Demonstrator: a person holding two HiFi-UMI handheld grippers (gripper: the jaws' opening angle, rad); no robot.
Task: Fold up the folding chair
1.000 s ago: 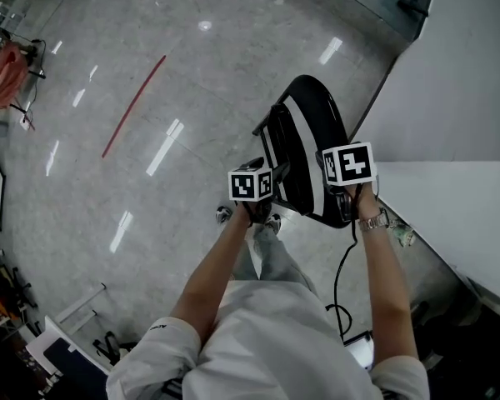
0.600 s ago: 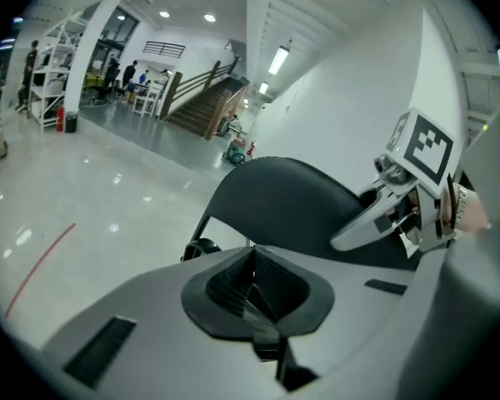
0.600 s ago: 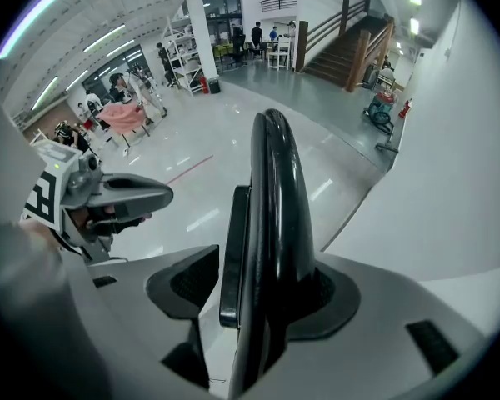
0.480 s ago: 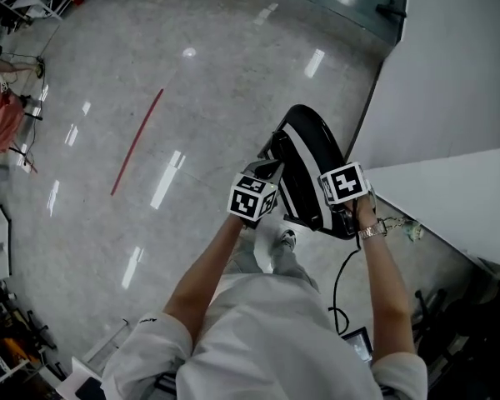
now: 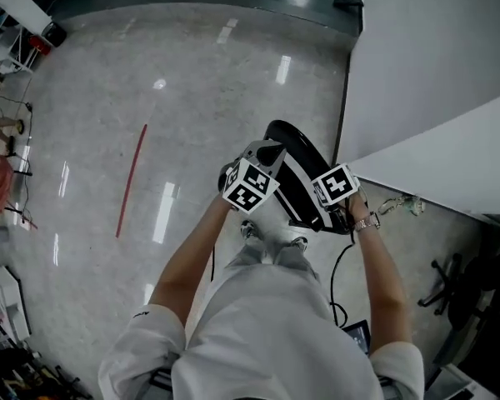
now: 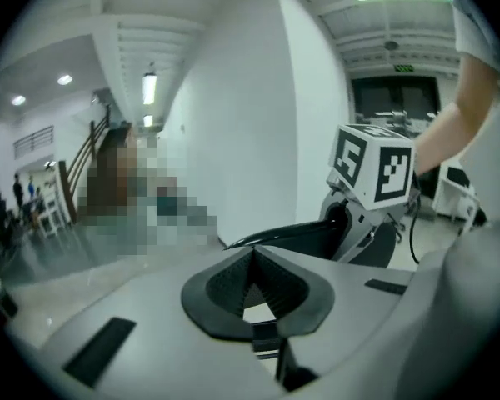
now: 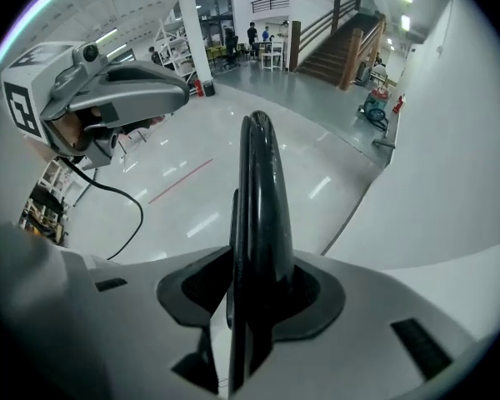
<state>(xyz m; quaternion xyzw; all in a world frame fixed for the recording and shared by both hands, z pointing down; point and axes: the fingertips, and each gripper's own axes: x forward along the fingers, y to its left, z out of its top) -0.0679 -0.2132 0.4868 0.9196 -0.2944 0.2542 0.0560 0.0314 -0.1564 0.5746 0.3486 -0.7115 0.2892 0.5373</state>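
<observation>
**Item: folding chair.** Black, with a pale stripe along its length. It is off the floor, just in front of the person's legs and close beside the white wall. The right gripper view shows it edge-on as one thin black slab rising between the pads.

**Condition:** Judged folded. Seat and back lie flat together, with no open gap seen between them. What seems left is to carry it off and set or lean it somewhere.

**Held by:** right claw, closed tight on the chair's lower edge, with pads on both faces.

**Second tool:** left claw, raised beside the chair. Its pads are drawn together with nothing between them, and it is not touching the chair.

**Surroundings:**
- Polished grey floor with a red line well off to the left.
- A black cable trailing below the right arm.
- A staircase far across the hall.

**Markings:**
- No brand or label can be read on the chair.
- Each gripper's cube bears black-and-white square codes only.
- A green ceiling sign is too small to read.
</observation>
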